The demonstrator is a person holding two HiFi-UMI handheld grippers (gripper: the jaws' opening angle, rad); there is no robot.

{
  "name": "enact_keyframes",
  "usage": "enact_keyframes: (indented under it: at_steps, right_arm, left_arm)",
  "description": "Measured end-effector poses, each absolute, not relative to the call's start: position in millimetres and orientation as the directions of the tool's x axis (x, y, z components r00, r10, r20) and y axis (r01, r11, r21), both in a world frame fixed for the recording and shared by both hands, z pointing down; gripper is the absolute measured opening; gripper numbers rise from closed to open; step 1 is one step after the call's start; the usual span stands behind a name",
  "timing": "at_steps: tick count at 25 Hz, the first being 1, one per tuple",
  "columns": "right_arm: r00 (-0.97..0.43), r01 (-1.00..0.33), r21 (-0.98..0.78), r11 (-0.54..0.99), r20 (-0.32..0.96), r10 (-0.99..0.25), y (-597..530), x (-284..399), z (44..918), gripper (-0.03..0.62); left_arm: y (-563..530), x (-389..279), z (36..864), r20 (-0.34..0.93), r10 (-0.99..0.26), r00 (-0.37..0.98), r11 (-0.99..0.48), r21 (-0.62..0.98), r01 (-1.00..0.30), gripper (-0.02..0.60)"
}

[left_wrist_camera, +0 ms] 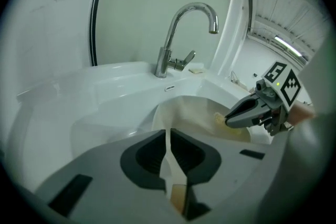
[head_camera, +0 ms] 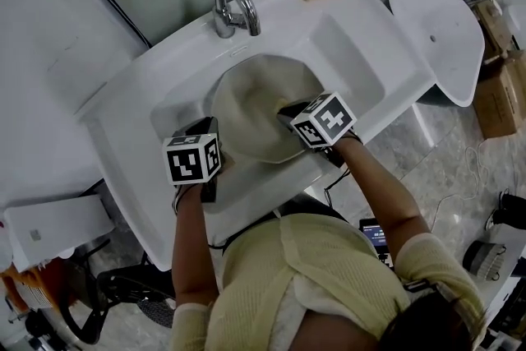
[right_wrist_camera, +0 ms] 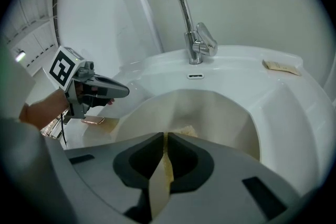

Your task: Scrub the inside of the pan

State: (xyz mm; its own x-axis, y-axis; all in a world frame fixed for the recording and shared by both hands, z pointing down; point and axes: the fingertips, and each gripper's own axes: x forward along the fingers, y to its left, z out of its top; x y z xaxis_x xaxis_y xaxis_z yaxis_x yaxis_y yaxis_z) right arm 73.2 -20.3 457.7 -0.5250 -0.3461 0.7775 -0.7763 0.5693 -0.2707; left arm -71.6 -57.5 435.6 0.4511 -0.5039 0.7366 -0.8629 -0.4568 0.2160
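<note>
Your left gripper (left_wrist_camera: 169, 136) is pinched nearly shut on the thin rim of the pan (left_wrist_camera: 191, 113), which stands tilted in the sink (head_camera: 353, 45) directly ahead of both tools. So narrow a bite may slip, or let the pan swing, once you press. Your right gripper (right_wrist_camera: 164, 139) is clamped on a thin yellowish scrub pad (right_wrist_camera: 185, 131) that projects just past its tips, and heavy strokes could drag it free. The pan is wide, smooth and pale cream inside.
</note>
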Motion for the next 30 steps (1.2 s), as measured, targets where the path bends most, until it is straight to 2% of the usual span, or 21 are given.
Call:
enact_keyframes:
  at_steps: [10, 18, 30]
  right_arm:
    - [-0.567, -0.790, -0.277, 0.548, 0.671, -0.478, -13, 68, 412, 0.046]
    - [-0.574, -0.801, -0.282, 0.528, 0.612, -0.544, -4, 71, 389, 0.046]
    - [-0.592, -0.801, -0.306, 0.514, 0.532, -0.606, 0, 67, 360, 0.044]
  left_arm:
    - [-41, -63, 366, 0.530, -0.650, 0.545, -0.502, 0.238, -0.831, 0.064]
    - [-23, -55, 320, 0.377, -0.715, 0.589, -0.550, 0.218, -0.806, 0.064]
    - [-15, -66, 321, 0.324, -0.761, 0.562, -0.520, 0.213, -0.827, 0.064]
